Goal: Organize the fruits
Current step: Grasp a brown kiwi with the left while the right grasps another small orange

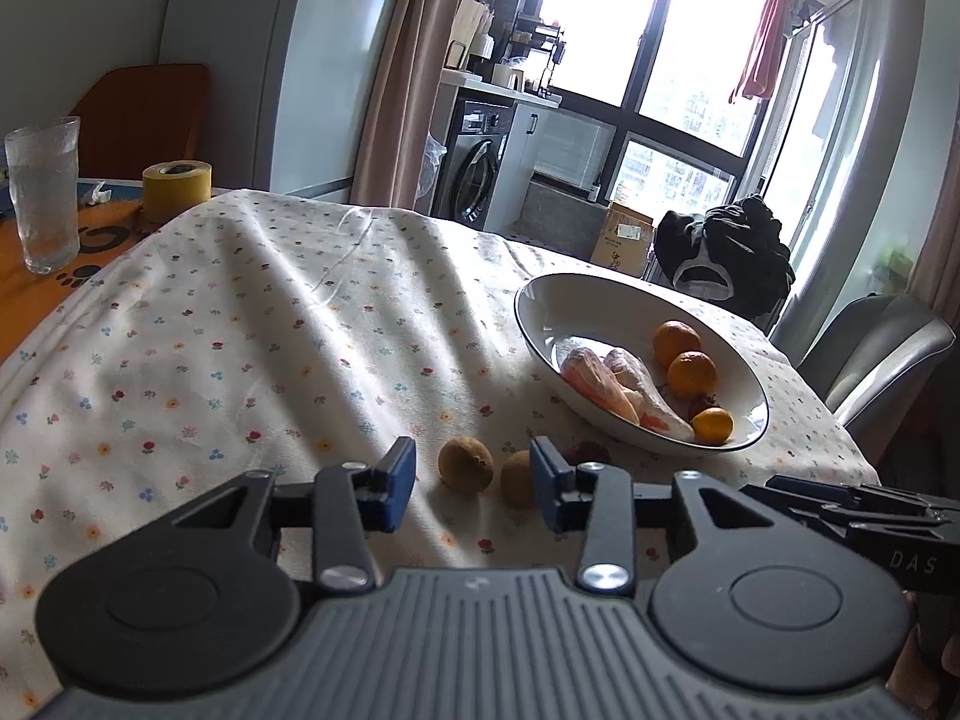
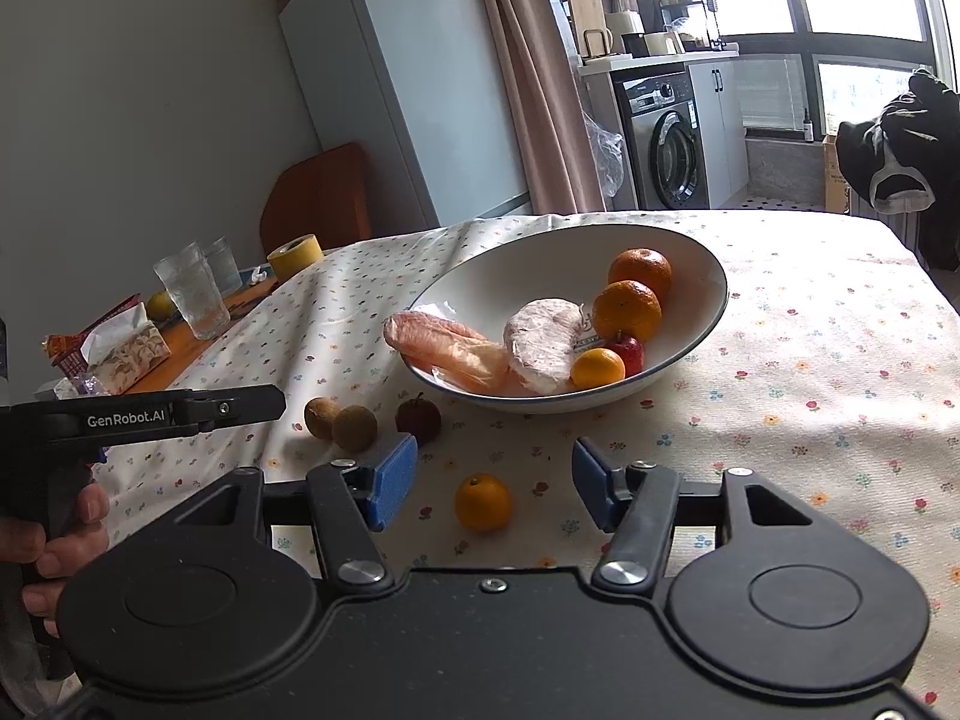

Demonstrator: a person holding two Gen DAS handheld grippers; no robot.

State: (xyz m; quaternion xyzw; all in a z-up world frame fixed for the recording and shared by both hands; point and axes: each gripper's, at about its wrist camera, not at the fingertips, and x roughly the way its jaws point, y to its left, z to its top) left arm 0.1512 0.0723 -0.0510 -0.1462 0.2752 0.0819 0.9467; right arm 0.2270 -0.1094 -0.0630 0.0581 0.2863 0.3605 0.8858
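The right claw (image 2: pixel 493 483) is wide, the small orange (image 2: pixel 483 503) between its pads. It looks round and squashy, so pinch its middle softly. The left claw (image 1: pixel 474 483) is wide too, near 2 brown fruits (image 1: pixel 465 463).

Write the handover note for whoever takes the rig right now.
Left gripper: open, empty, low over the cloth facing two brown fruits.
Right gripper: open, empty, a loose orange between its fingers, not gripped.
Bowl: holds three oranges, a small red fruit and wrapped items.
Left to do: the loose orange, the two brown fruits and the dark red fruit lie on the tablecloth, outside the bowl.
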